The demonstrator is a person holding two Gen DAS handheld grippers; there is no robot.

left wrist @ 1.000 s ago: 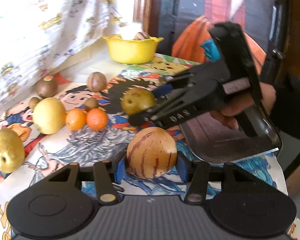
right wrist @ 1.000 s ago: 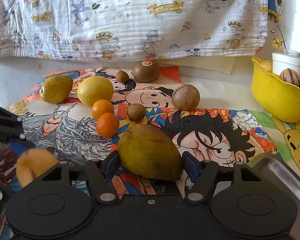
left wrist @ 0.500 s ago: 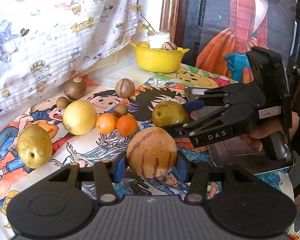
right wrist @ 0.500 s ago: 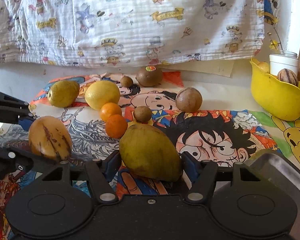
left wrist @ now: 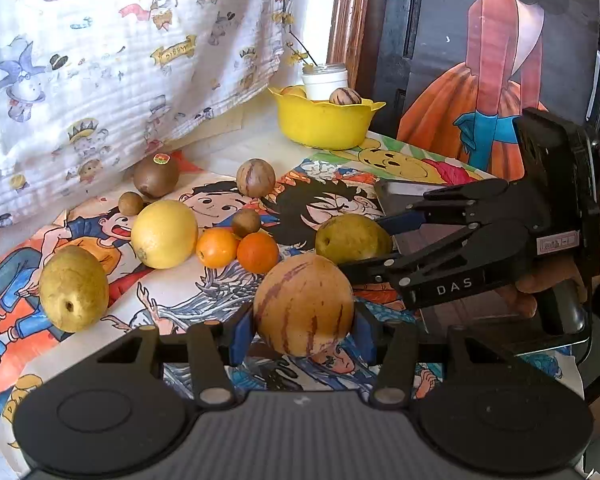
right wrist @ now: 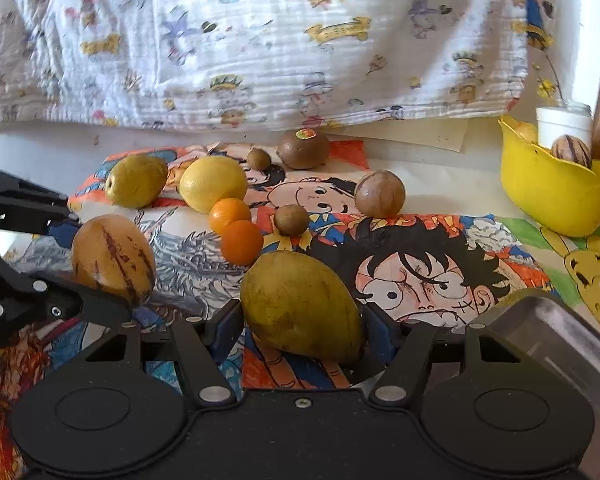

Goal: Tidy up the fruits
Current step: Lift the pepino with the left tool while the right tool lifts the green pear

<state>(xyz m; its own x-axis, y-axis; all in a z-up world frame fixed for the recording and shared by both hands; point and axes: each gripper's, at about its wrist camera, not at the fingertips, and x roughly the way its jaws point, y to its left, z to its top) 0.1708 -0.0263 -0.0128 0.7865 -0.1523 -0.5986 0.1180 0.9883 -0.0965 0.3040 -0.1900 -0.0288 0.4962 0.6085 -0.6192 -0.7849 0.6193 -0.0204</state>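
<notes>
My left gripper [left wrist: 302, 332] is shut on a tan, purple-striped melon-like fruit [left wrist: 304, 304], held above the cartoon-print cloth [left wrist: 204, 292]. The right wrist view shows the same fruit [right wrist: 112, 260] at the left, between the left gripper's [right wrist: 100, 266] black fingers. My right gripper [right wrist: 302, 330] is shut on a green-yellow oval fruit [right wrist: 300, 306]. In the left wrist view that gripper [left wrist: 360, 244] reaches in from the right with the green fruit [left wrist: 352, 238], a hand behind it. A yellow bowl [left wrist: 324, 122] at the back holds a striped fruit [left wrist: 345, 96].
On the cloth lie a lemon [left wrist: 164, 234], a pear [left wrist: 74, 288], two oranges [left wrist: 217, 247], a kiwi [left wrist: 156, 176], a round striped fruit [left wrist: 256, 178] and two small brown fruits [left wrist: 246, 222]. A metal tray [right wrist: 560, 328] sits at the right. A white jar [left wrist: 325, 80] stands behind the bowl.
The left gripper has turned, bringing the cloth and bowl further into its view. In the right wrist view, the striped fruit has moved right and up. The right gripper has stayed put.
</notes>
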